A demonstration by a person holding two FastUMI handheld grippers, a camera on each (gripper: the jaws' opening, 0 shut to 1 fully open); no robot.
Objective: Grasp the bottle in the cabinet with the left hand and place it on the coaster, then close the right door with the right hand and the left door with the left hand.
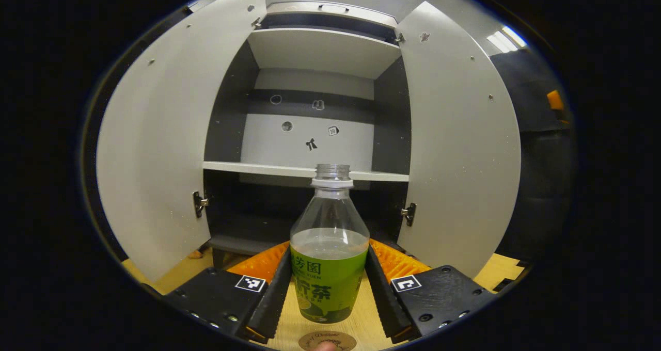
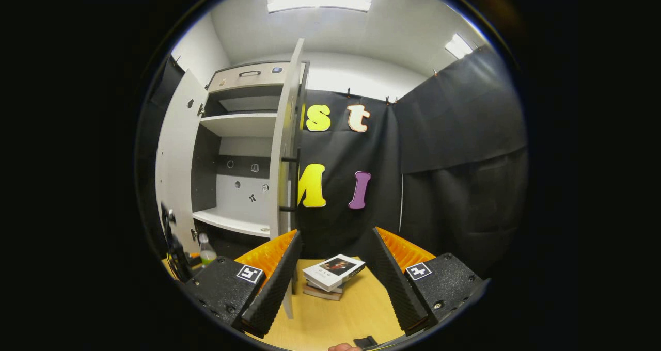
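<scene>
A clear uncapped bottle (image 1: 329,284) with a green label and some tea in it stands upright between the fingers of my left gripper (image 1: 329,250), which is shut on its sides. It is out in front of the cabinet (image 1: 310,170), over the wooden table (image 1: 289,320). The round brown coaster (image 1: 327,340) lies on the table just nearer to me than the bottle's base. Both grey doors hang open, the left door (image 1: 155,149) and the right door (image 1: 459,144). In the right gripper view the bottle (image 2: 207,253) shows small at far left, and my right gripper (image 2: 335,235) is open and holds nothing.
A small stack of books (image 2: 333,276) lies on the table ahead of the right gripper. The right door (image 2: 285,149) stands edge-on just left of that gripper. Black cloth walls close the booth on the right. A small black object (image 2: 367,341) sits at the table's near edge.
</scene>
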